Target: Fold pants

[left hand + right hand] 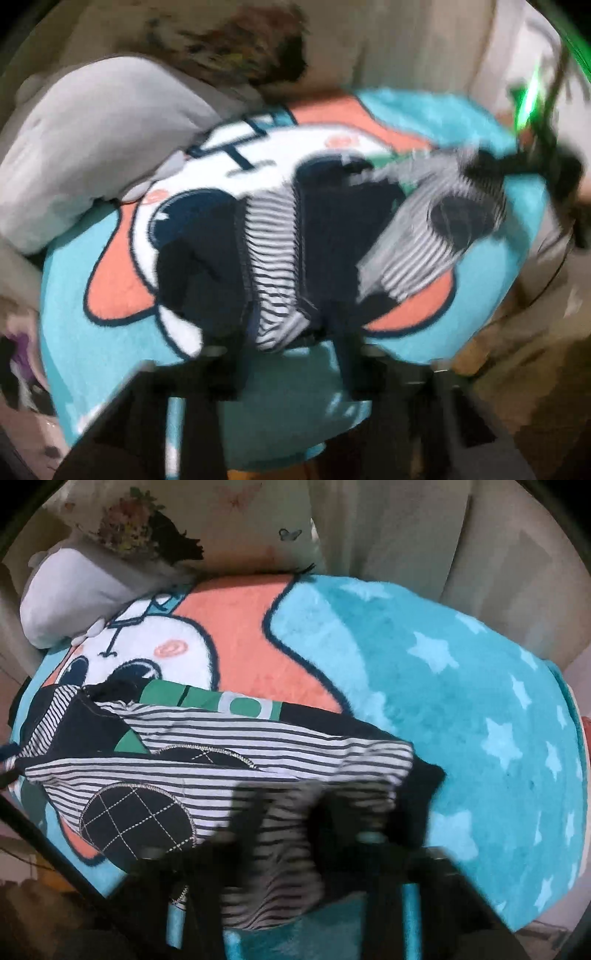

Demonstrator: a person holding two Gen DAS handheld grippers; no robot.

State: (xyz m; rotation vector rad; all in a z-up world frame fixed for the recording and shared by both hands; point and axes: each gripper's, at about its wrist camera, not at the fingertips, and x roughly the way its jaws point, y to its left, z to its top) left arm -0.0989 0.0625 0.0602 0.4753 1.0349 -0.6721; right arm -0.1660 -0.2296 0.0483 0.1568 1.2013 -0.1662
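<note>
1. The pants [221, 760], striped with dark patches, lie on a turquoise blanket [461, 686] over a bed, across the cartoon face printed on it and well away from the grey pillow [85, 147] at the blanket's far edge.
2. The left tongs [291, 354] appear to pinch the striped fabric at the pants' near end. Blur hides the contact, so I cannot tell whether they truly grip.
3. The right tongs [291, 812] sit over the pants' other end with striped cloth between the fingers. They seem clamped on it, but that view is smeared too.
4. Risk: a shallow pinch could slip once the cloth is lifted, dropping one end and skewing the fold.
5. Risk: the plush blanket may catch in either tongs and lift with the pants.
6. Risk: uneven pulling between the two hands would twist the legs, leaving the edges misaligned.
</note>
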